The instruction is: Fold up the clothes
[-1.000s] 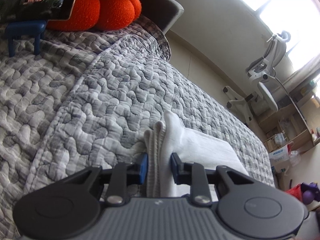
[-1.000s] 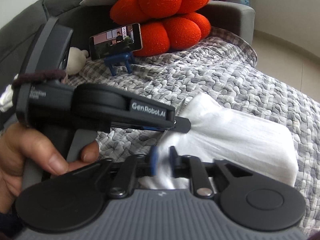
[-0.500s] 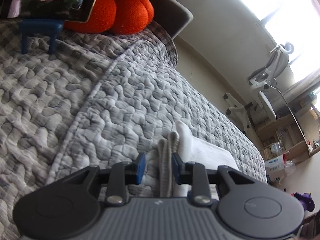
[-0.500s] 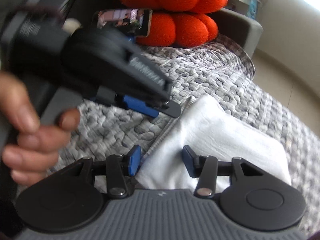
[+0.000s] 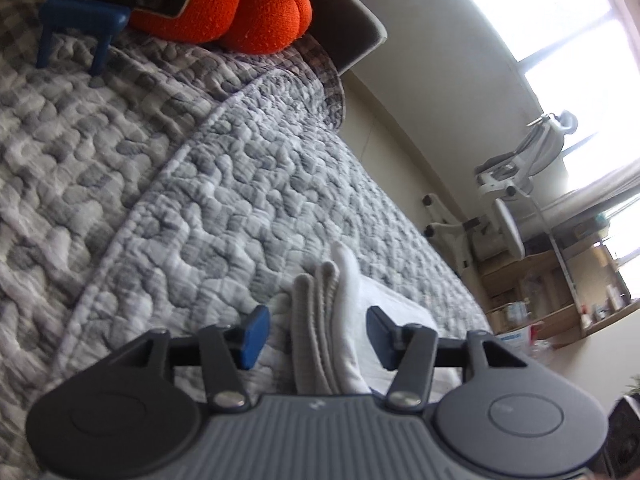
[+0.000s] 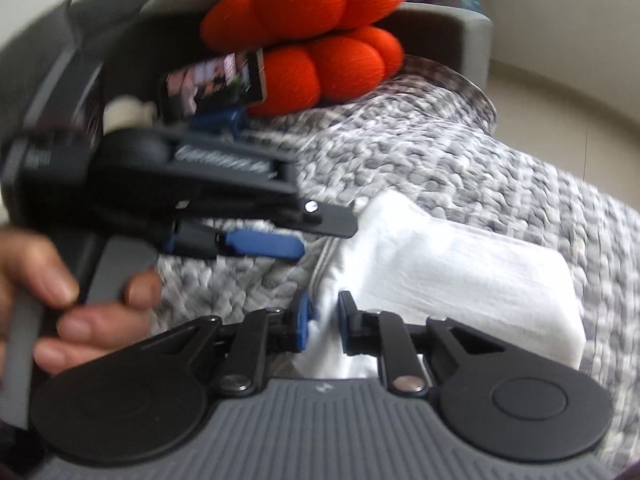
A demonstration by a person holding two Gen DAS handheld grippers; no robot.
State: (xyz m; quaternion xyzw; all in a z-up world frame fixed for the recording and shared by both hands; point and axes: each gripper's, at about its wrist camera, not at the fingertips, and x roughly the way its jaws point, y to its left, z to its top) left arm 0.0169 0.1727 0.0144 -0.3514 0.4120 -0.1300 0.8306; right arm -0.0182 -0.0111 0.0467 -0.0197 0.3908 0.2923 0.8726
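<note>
Folded white garment (image 6: 460,276) flat, long axis seemingly left-right.

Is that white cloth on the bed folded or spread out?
Folded: the white cloth lies as a compact rectangle, stacked layers showing at its edge.

Grey quilt (image 5: 240,208) w/ folded white garment (image 6: 460,276), orange cushion (image 6: 320,40), phone stand (image 5: 80,20).

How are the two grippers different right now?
The left gripper has its blue pads spread wide, clear of the folded white cloth on either side; the right gripper has its pads close together with a fold of that cloth between them. The left gripper points at the cloth's layered edge; the right meets its near corner. Both have black fingers.
</note>
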